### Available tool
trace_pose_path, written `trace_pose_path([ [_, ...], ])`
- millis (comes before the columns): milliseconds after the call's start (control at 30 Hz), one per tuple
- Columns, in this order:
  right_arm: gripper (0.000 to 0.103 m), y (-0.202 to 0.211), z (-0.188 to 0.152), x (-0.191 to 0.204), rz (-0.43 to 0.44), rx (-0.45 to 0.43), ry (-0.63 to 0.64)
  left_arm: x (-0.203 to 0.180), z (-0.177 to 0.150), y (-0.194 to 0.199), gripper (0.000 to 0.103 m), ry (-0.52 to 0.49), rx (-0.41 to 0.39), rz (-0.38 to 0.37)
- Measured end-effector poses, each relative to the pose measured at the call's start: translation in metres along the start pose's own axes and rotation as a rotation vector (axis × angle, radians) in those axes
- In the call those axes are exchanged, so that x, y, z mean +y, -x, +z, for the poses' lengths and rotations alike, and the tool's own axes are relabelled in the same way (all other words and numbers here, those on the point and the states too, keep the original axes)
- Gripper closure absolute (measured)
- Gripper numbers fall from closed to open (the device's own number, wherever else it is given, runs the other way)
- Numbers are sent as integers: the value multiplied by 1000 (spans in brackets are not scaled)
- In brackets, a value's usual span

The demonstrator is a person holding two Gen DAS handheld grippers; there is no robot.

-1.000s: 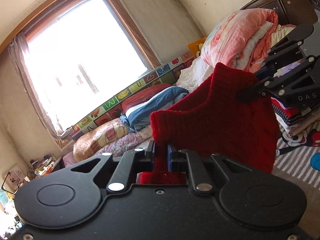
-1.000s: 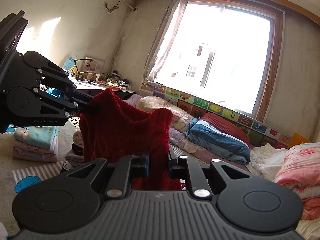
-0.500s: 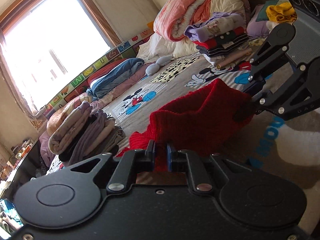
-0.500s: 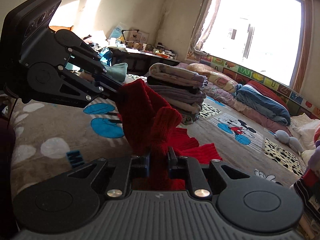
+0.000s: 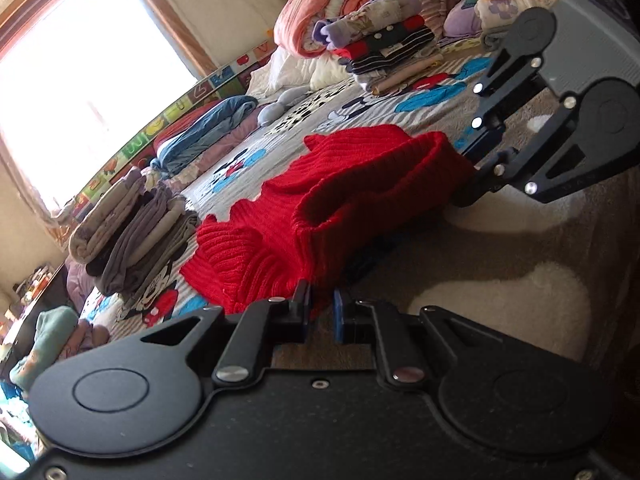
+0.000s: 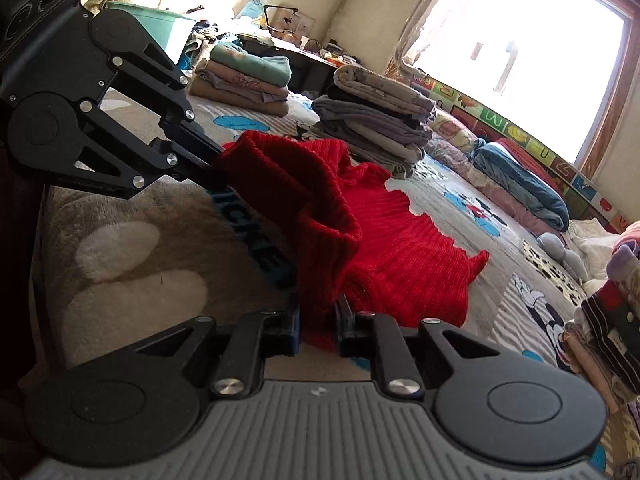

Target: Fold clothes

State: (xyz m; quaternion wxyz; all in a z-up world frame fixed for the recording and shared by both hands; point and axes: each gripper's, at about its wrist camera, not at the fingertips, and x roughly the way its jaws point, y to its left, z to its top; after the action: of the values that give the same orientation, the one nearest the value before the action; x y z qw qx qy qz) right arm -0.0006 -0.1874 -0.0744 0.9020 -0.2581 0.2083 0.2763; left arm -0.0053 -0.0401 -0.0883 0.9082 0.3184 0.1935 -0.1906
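**Red knit goes down on the bed, both corners pinched**

Left wrist view first: a sunlit bedroom, bright window (image 5: 80, 80) on the left, and a bed (image 5: 500, 248) spread with a cartoon-mouse blanket. Folded stacks ring the working space: a grey-and-beige pile (image 5: 132, 232) to the left, a striped and floral pile (image 5: 384, 44) up by the pink quilt (image 5: 320, 8). So a good part of the laundry looks done. In the middle lies the red sweater (image 5: 320, 208), its far ribbed end on the blanket, its near end lifted and doubled over. The left tool (image 5: 320, 312) is clenched on the near red edge; the right tool (image 5: 476, 168) comes in from the right, its tips buried in the other raised corner.

Over to the right wrist view: same bed, a cluttered desk (image 6: 288, 44) behind, two more folded stacks (image 6: 244, 84) and (image 6: 380, 116). The right tool (image 6: 318, 324) is clamped on a thick fold of the sweater (image 6: 392, 248); the left tool (image 6: 216, 156) pinches the opposite corner. The held edge spans tool to tool, while the garment's long axis runs away from both, toward the window side. My read: this piece is only being laid out, with its folds to come.
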Motion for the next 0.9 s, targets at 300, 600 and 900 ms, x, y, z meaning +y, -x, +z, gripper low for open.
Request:
trace_pose_path([
  [300,65,39,-35,-12,63,-2,-382,73,-40,19,59,763,23,-150],
  [600,47,6,-83,-66,195,-116,-1210,92,-87,-28,58,1498,69,-365],
  [900,70,-34,-80,-51,195,-116,-1294,75,-59,-42,84,1372,68,-343],
])
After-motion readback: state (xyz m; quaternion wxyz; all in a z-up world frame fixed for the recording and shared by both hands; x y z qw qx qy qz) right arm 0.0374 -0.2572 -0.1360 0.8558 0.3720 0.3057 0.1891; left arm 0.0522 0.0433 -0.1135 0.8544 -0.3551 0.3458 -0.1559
